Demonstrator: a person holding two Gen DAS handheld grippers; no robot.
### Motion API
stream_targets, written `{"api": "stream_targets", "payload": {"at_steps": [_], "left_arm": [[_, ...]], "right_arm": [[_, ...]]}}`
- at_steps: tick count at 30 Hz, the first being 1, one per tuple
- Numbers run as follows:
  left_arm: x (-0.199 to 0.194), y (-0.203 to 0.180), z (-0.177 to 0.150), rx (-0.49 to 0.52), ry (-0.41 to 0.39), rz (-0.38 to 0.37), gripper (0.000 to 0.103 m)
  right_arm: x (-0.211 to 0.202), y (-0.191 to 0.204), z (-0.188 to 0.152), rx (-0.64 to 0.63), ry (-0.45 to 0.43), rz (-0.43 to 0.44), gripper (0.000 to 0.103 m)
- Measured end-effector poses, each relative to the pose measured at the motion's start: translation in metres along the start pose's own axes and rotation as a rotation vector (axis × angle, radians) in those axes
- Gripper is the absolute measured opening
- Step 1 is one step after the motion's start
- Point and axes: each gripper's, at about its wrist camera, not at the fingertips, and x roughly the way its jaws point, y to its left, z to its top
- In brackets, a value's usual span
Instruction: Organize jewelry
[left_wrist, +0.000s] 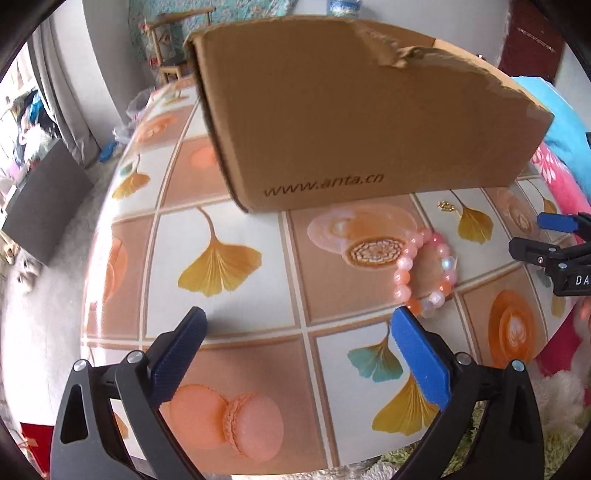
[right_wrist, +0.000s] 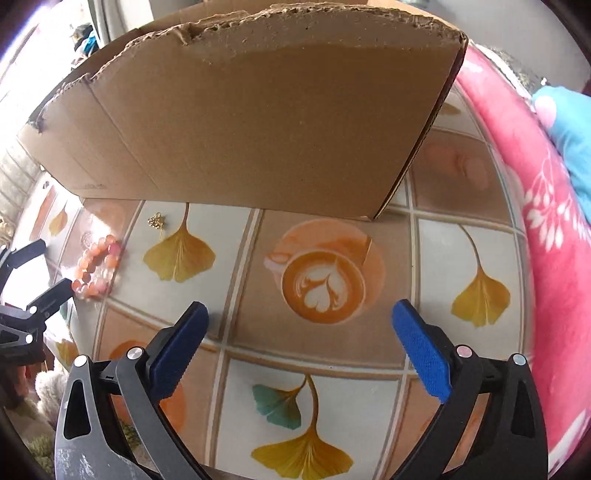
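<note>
Left wrist view: the left gripper (left_wrist: 299, 326) hangs wide open and empty; the pink bead bracelet (left_wrist: 428, 271) lies at right of centre, below the cardboard box (left_wrist: 351, 122). Likely light, floppy, roll-prone (pinch across one bead strand).

Right wrist view: the right gripper (right_wrist: 299, 321) also gapes empty; the bracelet sits at left edge, a small gold earring (right_wrist: 157, 220) just above it.

Wide-open right tool (right_wrist: 299, 317), cardboard box (right_wrist: 258, 122), bead bracelet (right_wrist: 96, 266), gold charm (right_wrist: 157, 220)

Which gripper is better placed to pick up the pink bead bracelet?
Left. The bracelet lies just past the open left gripper, beside one fingertip; the open right gripper faces a printed coffee cup, farther off.
</note>
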Motion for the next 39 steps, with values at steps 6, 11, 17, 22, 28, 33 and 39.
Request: {"api": "stream_targets", "payload": {"at_steps": [6,11,17,22,28,33,39], "left_arm": [[0.000,-0.002,0.000,-0.021,0.003,0.000,0.099],[-0.001,0.001,-0.002,-0.028,-0.017,-0.002,0.099],[-0.002,0.000,-0.003,-0.031,-0.026,-0.001,0.099],[-0.002,-0.001,-0.004,-0.028,-0.038,-0.001,0.099],[-0.003,-0.001,-0.005,-0.019,-0.047,-0.006,0.099],[-0.003,-0.001,-0.005,-0.014,-0.051,-0.008,0.099],[-0.003,-0.001,-0.006,-0.011,-0.059,-0.010,0.099]], "right_arm": [[-0.003,-0.001,-0.013,0.011,-0.054,-0.007,0.095],[-0.012,-0.006,-0.021,-0.013,-0.074,0.001,0.095],[-0.036,0.026,-0.028,-0.066,-0.224,0.128,0.095],[-0.023,0.046,-0.018,-0.103,-0.214,0.146,0.067],[-0.020,0.065,-0.005,-0.117,-0.208,0.173,0.038],[-0.020,0.084,0.003,-0.149,-0.185,0.162,0.022],[-0.015,0.089,0.003,-0.192,-0.188,0.121,0.003]]}}
